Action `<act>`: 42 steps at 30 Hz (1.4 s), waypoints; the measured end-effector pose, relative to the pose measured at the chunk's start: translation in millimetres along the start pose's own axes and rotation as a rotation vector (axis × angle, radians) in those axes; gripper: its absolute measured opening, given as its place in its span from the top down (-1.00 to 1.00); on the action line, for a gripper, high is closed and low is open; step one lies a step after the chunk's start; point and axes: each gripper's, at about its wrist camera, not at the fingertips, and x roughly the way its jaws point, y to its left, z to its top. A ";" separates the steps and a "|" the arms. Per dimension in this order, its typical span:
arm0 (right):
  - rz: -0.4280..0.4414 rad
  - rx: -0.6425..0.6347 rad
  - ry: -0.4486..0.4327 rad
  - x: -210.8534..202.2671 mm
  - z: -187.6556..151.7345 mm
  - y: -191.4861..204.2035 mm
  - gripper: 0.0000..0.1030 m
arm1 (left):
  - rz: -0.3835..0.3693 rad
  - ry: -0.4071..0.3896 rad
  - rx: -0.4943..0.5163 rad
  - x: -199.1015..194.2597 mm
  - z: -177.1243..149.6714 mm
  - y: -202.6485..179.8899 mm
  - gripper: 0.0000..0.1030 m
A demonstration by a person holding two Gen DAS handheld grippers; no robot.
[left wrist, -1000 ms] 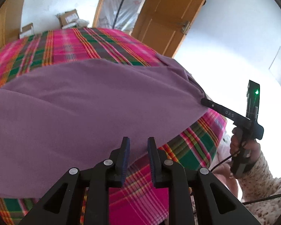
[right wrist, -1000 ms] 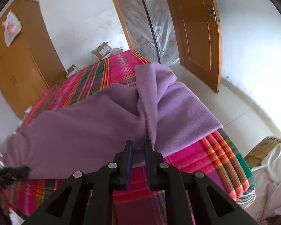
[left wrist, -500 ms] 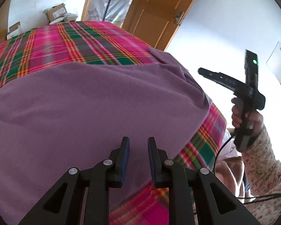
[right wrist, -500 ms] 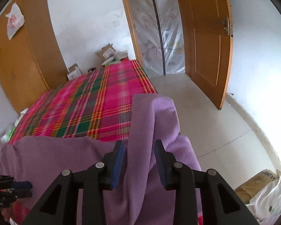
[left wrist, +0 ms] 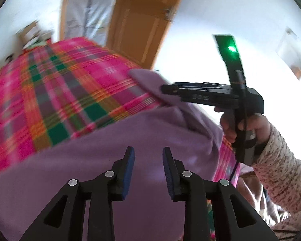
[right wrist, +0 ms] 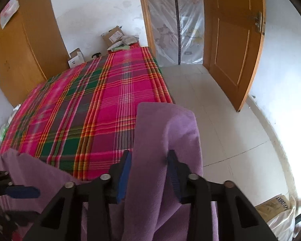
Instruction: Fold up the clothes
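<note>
My left tool (left wrist: 147, 165) hangs released above the purple cloth (left wrist: 130, 140), its blue pads (left wrist: 130, 160) parted with nothing between them; the cloth spreads under and beyond them, across the near part of the bed (left wrist: 50, 92) with its pink, green and orange plaid cover. To the right in that view my right hand (left wrist: 246, 128) grips the handle of the right tool (left wrist: 166, 89), whose tips reach over the raised far corner of the cloth at the bed's right edge.

From the right tool's own camera, the right tool (right wrist: 148, 164) is spread wide, and a tall fold of the purple cloth (right wrist: 166, 140) stands up between its two fingers (right wrist: 123, 170) and drapes down toward me. The fingers look parted wider than the fold, so I think they are not pinching it, though the cloth hides the right pad's inner face. The rest of the cloth trails left along the near edge of the bed (right wrist: 110, 104), where the left tool (right wrist: 22, 191) shows at the frame's left margin. Beyond the bed's right side lie the pale floor (right wrist: 200, 100) and a wooden door (right wrist: 234, 46).
</note>
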 end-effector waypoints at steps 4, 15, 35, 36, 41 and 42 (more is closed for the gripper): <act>0.015 0.059 -0.012 -2.3 -1.5 -14.3 0.89 | -0.018 0.019 0.040 19.7 24.2 -9.1 0.18; 0.053 0.143 -0.127 -41.5 -12.1 -47.7 0.91 | -0.048 0.093 0.116 54.8 47.3 -23.0 0.17; 0.082 0.442 -0.218 -77.5 -79.3 -136.7 0.91 | -0.042 0.181 0.069 72.3 44.2 -15.9 0.18; 0.087 0.458 -0.221 -78.0 -84.3 -141.1 0.91 | -0.045 0.183 0.066 72.3 44.1 -15.1 0.18; 0.103 0.551 -0.206 -70.8 -107.7 -165.5 0.91 | -0.036 0.173 0.042 77.2 44.8 -12.9 0.18; 0.103 0.564 -0.202 -68.6 -111.1 -168.9 0.91 | -0.037 0.174 0.037 77.6 44.7 -12.6 0.18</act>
